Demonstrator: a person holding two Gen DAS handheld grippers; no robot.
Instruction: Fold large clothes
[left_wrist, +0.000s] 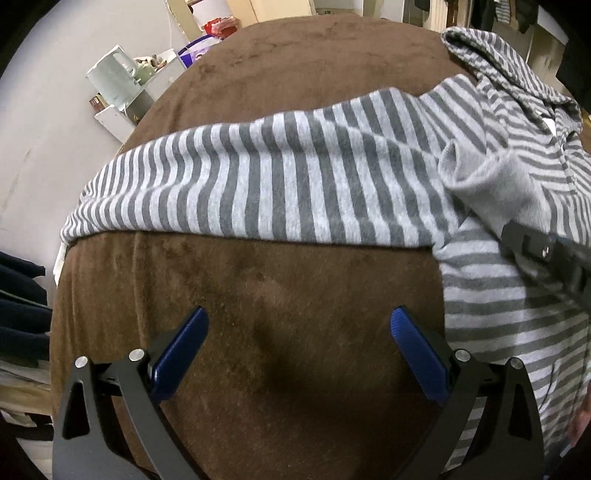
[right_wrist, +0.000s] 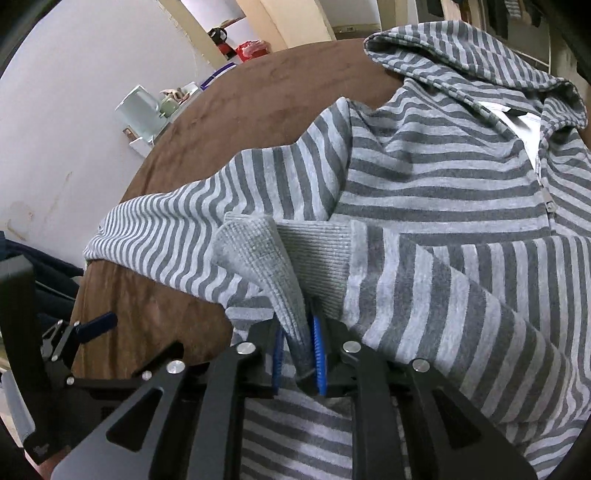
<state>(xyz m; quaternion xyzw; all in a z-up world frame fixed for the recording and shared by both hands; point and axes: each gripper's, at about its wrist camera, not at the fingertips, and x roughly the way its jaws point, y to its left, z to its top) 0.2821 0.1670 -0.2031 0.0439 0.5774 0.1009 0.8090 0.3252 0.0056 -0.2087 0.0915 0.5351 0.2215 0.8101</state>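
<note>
The left gripper (left_wrist: 299, 325) hangs wide open and empty over bare brown worktop (left_wrist: 258, 314), beside the hoodie (left_wrist: 295, 184), whose near sleeve lies stretched across. The right gripper (right_wrist: 299, 354) has its jaws nearly closed around the grey cuff (right_wrist: 258, 258), over the hoodie's body. Risk: a loose pinch could let the cuff slip, leaving that sleeve crooked.
</note>
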